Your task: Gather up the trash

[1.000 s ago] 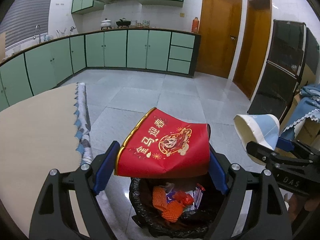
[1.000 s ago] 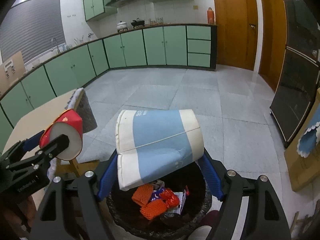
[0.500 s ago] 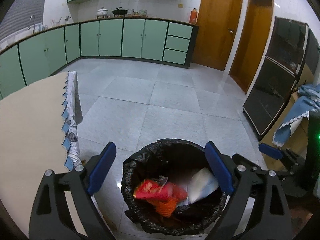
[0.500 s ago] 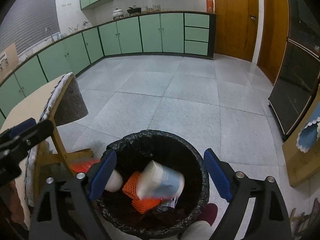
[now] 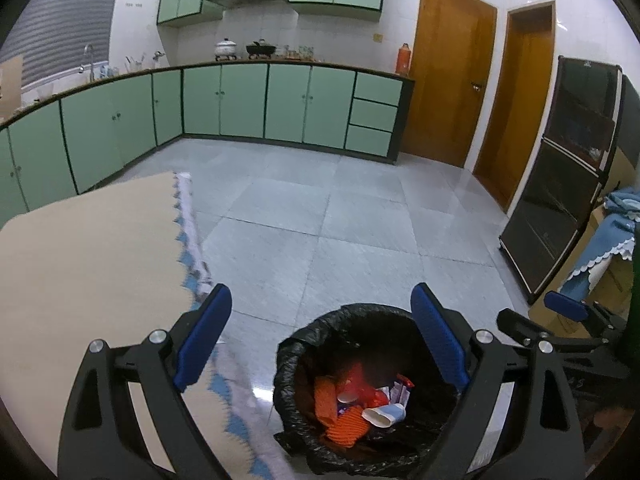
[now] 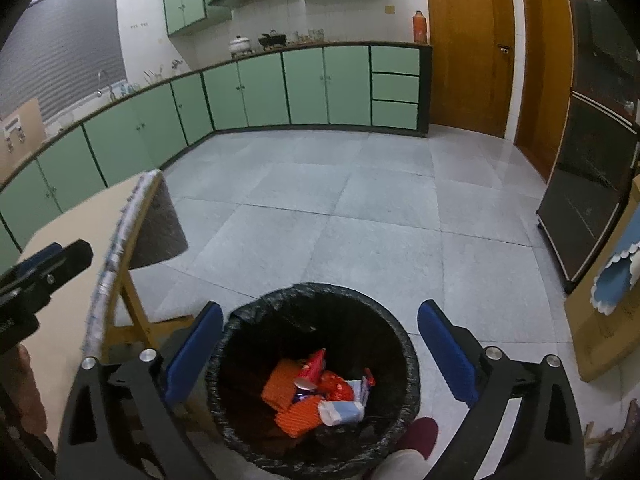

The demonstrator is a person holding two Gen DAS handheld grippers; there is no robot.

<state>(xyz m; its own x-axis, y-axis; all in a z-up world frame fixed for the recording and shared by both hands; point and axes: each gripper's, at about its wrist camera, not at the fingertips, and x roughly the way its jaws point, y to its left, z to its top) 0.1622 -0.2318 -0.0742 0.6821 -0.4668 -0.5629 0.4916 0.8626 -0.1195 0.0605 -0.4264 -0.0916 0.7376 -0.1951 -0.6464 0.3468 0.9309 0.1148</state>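
Both tongs empty: left gripper (image 5: pixel 320 334) with blue pads spread wide and nothing between them, poised above the bin's left rim beside the table edge (image 5: pixel 100 240); right gripper (image 6: pixel 320 344) with jaws opening, nothing between them, straddling the bin from above. Black-lined trash bin (image 6: pixel 404 344) on the grey tiled floor (image 6: pixel 360 208) just beside the table, holding a blue-and-white paper cup (image 6: pixel 342 410) on its side, a red paper cup (image 6: pixel 310 372), orange mesh pieces (image 6: pixel 298 414) and small wrappers (image 6: pixel 362 388). Person's dark red shoe (image 6: pixel 416 436) touching the bin's near rim.
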